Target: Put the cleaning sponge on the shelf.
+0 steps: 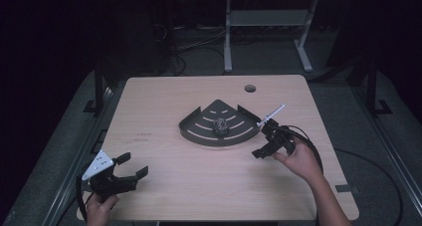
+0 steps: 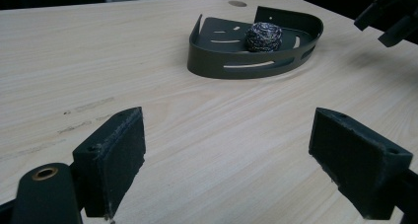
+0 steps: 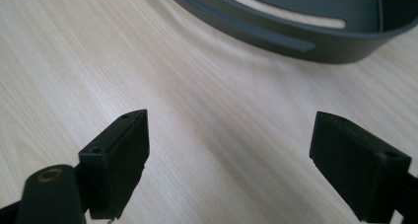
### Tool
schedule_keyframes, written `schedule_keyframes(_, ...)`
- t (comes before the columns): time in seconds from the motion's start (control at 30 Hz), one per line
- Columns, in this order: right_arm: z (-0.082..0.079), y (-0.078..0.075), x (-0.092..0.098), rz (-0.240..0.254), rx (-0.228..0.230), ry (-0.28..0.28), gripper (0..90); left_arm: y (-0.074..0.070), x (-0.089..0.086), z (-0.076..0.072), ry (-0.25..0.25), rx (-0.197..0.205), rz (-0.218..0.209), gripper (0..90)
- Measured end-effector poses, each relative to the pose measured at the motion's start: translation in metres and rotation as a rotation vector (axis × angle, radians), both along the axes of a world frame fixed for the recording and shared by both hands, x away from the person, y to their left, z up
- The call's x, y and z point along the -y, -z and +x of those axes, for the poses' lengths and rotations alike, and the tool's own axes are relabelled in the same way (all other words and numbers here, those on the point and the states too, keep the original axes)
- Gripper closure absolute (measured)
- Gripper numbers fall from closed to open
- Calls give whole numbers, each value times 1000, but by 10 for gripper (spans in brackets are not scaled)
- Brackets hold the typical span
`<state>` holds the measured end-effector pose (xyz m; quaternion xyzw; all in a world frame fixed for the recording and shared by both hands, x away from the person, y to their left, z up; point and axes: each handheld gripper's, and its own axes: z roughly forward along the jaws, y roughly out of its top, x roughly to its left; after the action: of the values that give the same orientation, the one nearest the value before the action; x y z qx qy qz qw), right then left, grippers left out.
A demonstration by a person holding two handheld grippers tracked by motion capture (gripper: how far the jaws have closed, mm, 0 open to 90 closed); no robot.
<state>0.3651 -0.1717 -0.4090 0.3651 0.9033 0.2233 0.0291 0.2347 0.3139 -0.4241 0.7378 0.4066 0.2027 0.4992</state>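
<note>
Scrubber ball [image 1: 219,126] sits in dark corner tray [image 1: 199,131] mid-surface. Right tool [image 1: 267,142] released, empty, just beside tray rim. Left tool [image 1: 132,165] released, well apart, near surface [image 1: 199,186] edge.

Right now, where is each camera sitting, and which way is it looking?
High view: above the person's side of the table, looking forward and down; both forearms, the left gripper and the right gripper show.
Left gripper view: rides on the left gripper, facing the dark tray with the steel-wool ball; its two open jaws show.
Right gripper view: rides on the right gripper, low and close to the tray's wall; its open jaws show.
All three share the tray and wooden tabletop.
</note>
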Motion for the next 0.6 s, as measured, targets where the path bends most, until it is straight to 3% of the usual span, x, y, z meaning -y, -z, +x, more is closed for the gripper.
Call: schedule_keyframes(0.6,-22,15,27,17,-4,42,152,0,0,0,1,1,7,133)
